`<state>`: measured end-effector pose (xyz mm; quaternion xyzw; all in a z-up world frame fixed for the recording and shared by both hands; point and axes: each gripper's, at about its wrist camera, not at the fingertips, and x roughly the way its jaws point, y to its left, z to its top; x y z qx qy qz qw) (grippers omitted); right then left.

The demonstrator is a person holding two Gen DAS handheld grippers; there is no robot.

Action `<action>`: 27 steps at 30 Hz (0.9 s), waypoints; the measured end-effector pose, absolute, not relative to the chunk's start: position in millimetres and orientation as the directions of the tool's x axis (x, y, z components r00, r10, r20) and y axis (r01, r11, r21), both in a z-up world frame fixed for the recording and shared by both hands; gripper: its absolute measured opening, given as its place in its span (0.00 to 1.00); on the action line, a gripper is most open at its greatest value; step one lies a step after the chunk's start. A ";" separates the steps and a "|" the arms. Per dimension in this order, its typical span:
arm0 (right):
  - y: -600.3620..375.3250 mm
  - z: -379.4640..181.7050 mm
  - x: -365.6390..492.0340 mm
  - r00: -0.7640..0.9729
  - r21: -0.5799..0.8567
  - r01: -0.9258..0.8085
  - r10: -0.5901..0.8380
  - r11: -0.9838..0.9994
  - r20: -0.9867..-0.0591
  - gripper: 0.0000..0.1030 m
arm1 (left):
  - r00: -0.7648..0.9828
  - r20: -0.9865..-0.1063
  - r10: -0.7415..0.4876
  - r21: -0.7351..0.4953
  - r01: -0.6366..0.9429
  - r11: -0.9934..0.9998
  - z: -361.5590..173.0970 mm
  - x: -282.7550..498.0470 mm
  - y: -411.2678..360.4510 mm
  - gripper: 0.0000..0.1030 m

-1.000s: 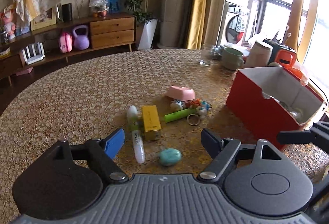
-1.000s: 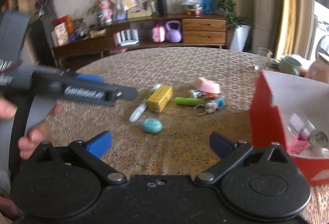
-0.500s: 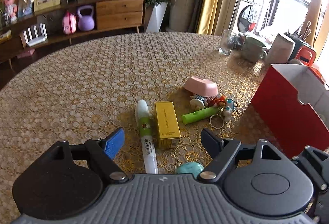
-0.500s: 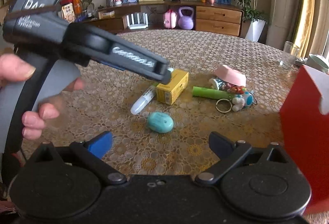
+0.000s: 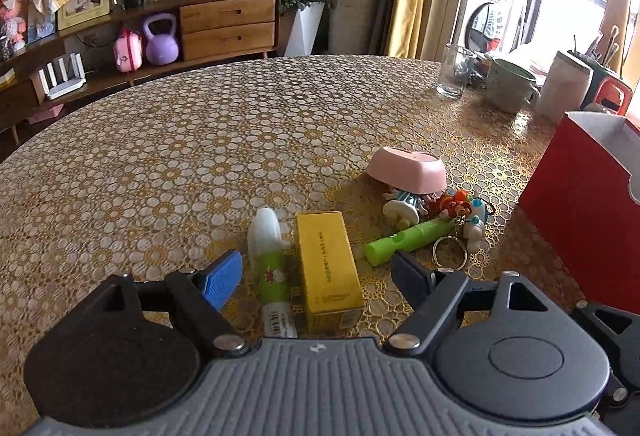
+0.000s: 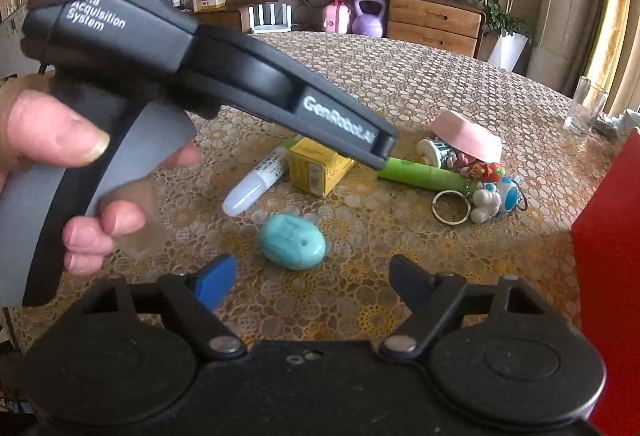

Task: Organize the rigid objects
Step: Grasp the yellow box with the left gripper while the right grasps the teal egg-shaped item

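A yellow box (image 5: 326, 264) and a white-and-green tube (image 5: 270, 260) lie between the open fingers of my left gripper (image 5: 318, 276). Beyond lie a green stick (image 5: 408, 240), a toy keychain (image 5: 460, 213) and an overturned pink dish (image 5: 408, 169). The red box (image 5: 588, 207) stands at the right. My right gripper (image 6: 312, 282) is open and empty, just short of a teal stone (image 6: 292, 242). The left gripper's body (image 6: 240, 75) crosses the right wrist view above the yellow box (image 6: 320, 167).
A glass (image 5: 454, 71), a green mug (image 5: 510, 85) and a white canister (image 5: 564, 87) stand at the table's far right. A sideboard (image 5: 160, 31) with a purple kettlebell stands behind the table. The red box (image 6: 608, 236) fills the right edge of the right wrist view.
My left gripper has moved forward and down over the yellow box and tube. My right gripper has come closer to the teal stone. Both stay open.
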<state>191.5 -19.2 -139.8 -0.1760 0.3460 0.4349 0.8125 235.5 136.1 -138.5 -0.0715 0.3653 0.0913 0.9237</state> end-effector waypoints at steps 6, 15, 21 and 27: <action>-14.4 -144.0 196.4 0.371 0.013 -0.836 0.584 0.548 -0.722 0.74 | 0.722 -0.681 0.119 -0.035 -0.194 0.980 -145.2 241.9 129.8 0.75; -9.8 -144.3 196.4 0.368 0.004 -0.848 0.594 0.530 -0.715 0.67 | 0.727 -0.670 0.149 0.018 -0.184 0.983 -148.6 246.7 126.9 0.45; -7.8 -144.6 193.7 0.363 0.004 -0.855 0.604 0.518 -0.709 0.55 | 0.719 -0.678 0.153 0.041 -0.171 0.984 -151.9 252.1 125.7 0.32; -8.0 -142.4 192.6 0.373 0.006 -0.847 0.602 0.531 -0.706 0.36 | 0.721 -0.673 0.164 0.062 -0.166 0.984 -152.8 250.7 122.9 0.31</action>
